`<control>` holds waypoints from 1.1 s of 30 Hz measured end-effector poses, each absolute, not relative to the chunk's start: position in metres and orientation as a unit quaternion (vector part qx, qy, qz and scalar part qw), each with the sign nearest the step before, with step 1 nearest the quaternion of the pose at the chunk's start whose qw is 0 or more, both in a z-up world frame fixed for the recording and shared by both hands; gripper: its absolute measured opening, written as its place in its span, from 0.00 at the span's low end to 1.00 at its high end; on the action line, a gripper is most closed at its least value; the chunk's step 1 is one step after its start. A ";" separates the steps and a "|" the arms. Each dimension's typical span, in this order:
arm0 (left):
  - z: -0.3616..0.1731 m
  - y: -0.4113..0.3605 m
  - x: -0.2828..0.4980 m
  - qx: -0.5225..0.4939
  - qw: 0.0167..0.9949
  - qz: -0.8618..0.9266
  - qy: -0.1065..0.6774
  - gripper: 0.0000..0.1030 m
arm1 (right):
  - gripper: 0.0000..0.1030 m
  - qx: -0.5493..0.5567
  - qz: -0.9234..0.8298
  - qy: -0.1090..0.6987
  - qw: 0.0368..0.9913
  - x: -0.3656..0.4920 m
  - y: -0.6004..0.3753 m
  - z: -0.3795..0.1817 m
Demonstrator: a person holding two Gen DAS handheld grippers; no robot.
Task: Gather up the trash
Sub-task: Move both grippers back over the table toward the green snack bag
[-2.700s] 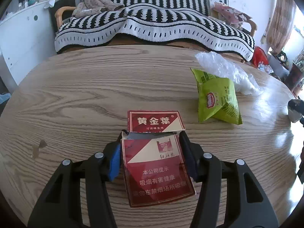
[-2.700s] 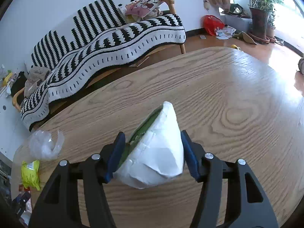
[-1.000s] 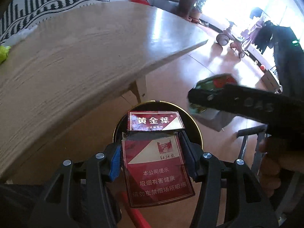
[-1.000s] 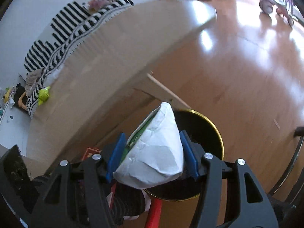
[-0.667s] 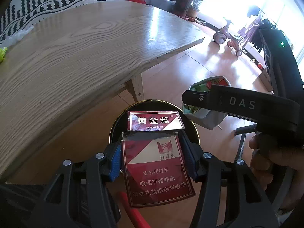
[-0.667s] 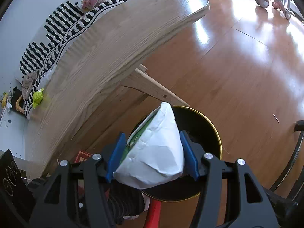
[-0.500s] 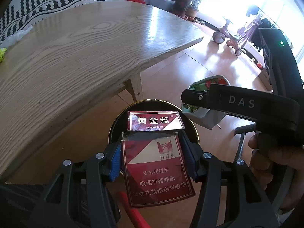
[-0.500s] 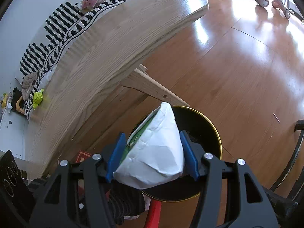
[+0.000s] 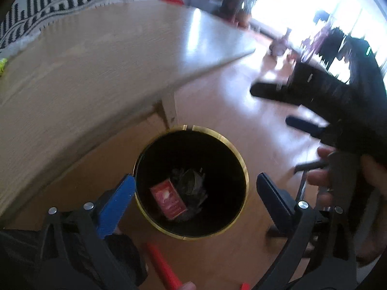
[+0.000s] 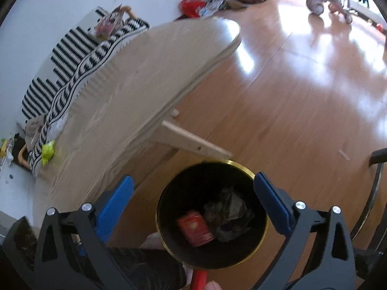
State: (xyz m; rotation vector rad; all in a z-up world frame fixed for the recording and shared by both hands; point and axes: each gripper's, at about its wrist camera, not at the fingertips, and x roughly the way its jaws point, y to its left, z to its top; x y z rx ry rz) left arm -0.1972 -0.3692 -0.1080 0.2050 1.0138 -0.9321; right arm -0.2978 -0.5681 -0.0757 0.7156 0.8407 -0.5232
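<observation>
Trash sits in your round black bin (image 9: 191, 235) with its brass-coloured rim: a glossy red cigarette pack (image 9: 168, 201) at 8 o'clock, a crumpled wrapper (image 9: 191, 184) beside it. Your left gripper (image 9: 196, 194) and right gripper (image 10: 193, 198) hang spread wide, empty, above it, pointing down.

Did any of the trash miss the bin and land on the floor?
No spill shows. The red cigarette pack and the crumpled wrapper both lie at the bottom of the black bin. The one thing out of place is a green snack bag left on the wooden table.
</observation>
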 end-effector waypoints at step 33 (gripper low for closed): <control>-0.065 -0.164 0.124 -0.018 0.867 -0.110 0.486 0.95 | 0.93 0.123 -0.043 0.432 0.892 0.025 -0.411 -0.035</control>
